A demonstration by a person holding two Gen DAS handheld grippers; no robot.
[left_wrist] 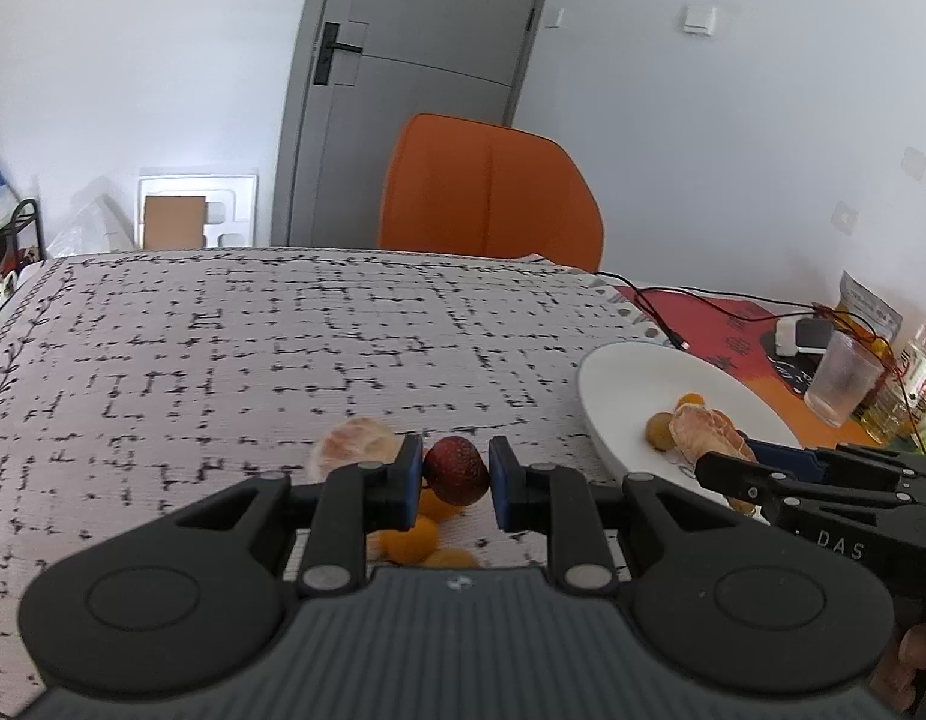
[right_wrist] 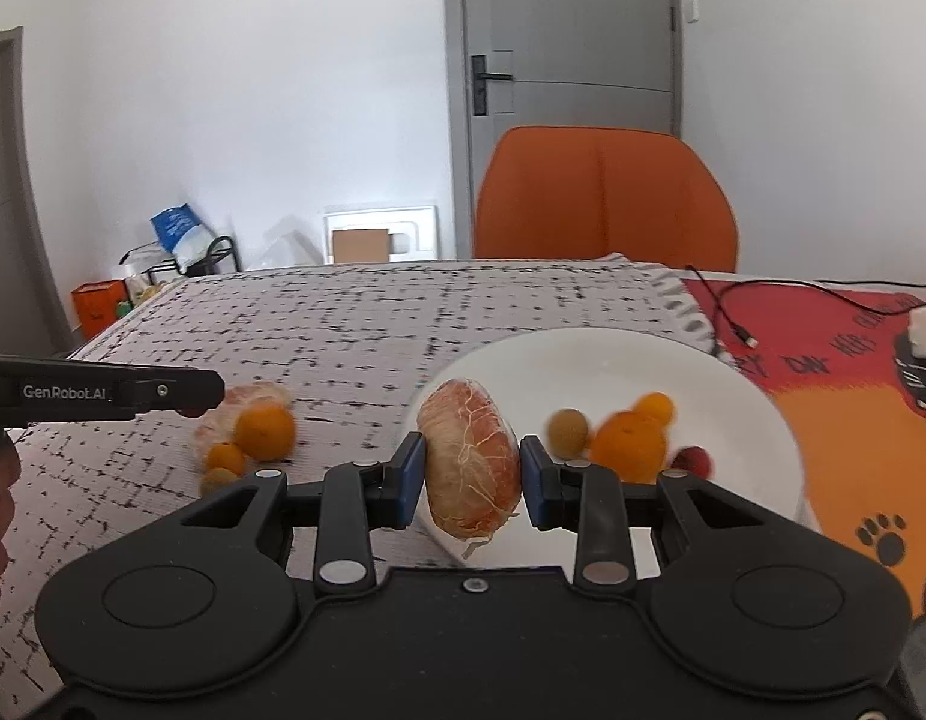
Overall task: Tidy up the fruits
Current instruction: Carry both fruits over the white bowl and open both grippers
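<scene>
My left gripper (left_wrist: pixel 453 474) holds a dark red fruit (left_wrist: pixel 456 471) between its blue pads, above small orange fruits (left_wrist: pixel 411 537) on the tablecloth. A peeled citrus piece (left_wrist: pixel 354 447) lies just left of it. My right gripper (right_wrist: pixel 472 474) is shut on a peeled orange piece (right_wrist: pixel 470 471) over the near rim of the white plate (right_wrist: pixel 583 360). The plate holds an orange (right_wrist: pixel 629 444), a small orange (right_wrist: pixel 655 407), a brownish round fruit (right_wrist: pixel 568 432) and a red fruit (right_wrist: pixel 694 461). On the cloth at the left lie an orange (right_wrist: pixel 264 431), smaller fruits (right_wrist: pixel 225 459) and peeled citrus (right_wrist: pixel 246 399).
An orange chair (right_wrist: pixel 604 198) stands behind the table. At the right a red mat (right_wrist: pixel 823 372) carries a black cable (right_wrist: pixel 736 315), a glass (left_wrist: pixel 841 378), bottles (left_wrist: pixel 919 360) and a small device (left_wrist: pixel 802 336). The checked tablecloth (left_wrist: pixel 282 336) covers the table.
</scene>
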